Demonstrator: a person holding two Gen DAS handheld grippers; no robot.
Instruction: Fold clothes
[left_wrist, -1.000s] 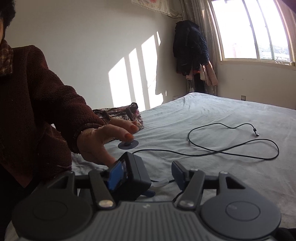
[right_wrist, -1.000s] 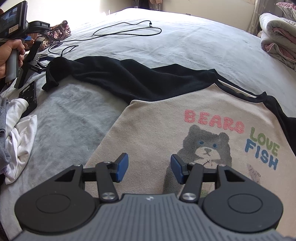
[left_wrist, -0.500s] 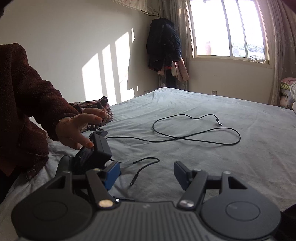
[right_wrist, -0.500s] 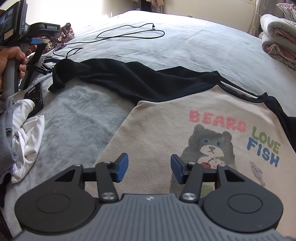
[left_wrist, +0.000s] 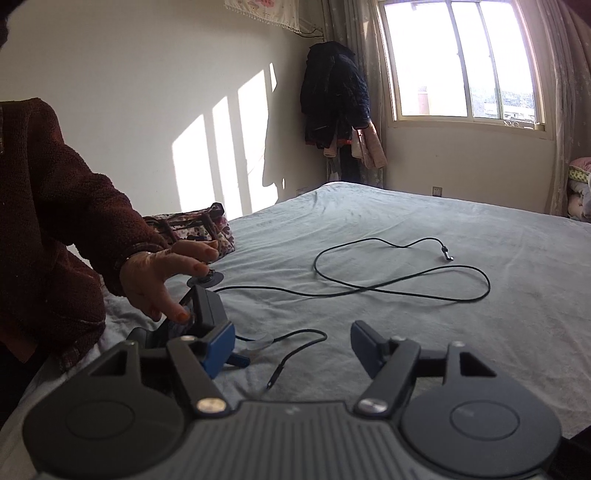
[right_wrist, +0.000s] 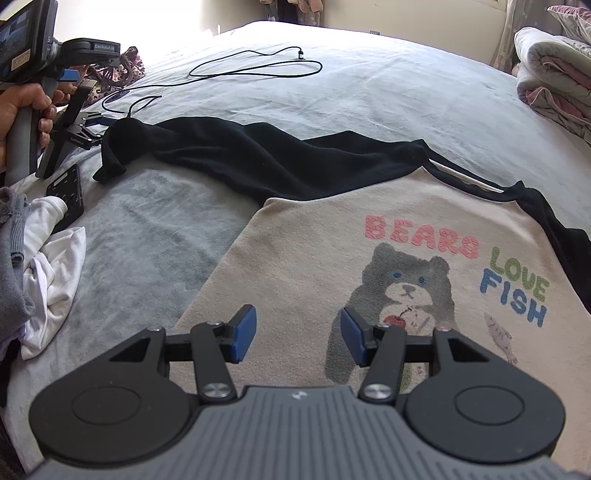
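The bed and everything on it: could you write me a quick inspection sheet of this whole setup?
Surface: pale grey-blue bedspread, lightly wrinkled.
Job's things: beige bear-print sweatshirt with black sleeves, spread flat, one sleeve stretched out sideways.
Clutter: crumpled white cloth; black perforated plate; floral bag.
Grippers: left gripper jaws opening, nothing between them; right gripper open above the sweatshirt.
Cables: thin black cable looped loose on the bedspread.
Surroundings: sunlit window; dark hanging coats; folded quilts.
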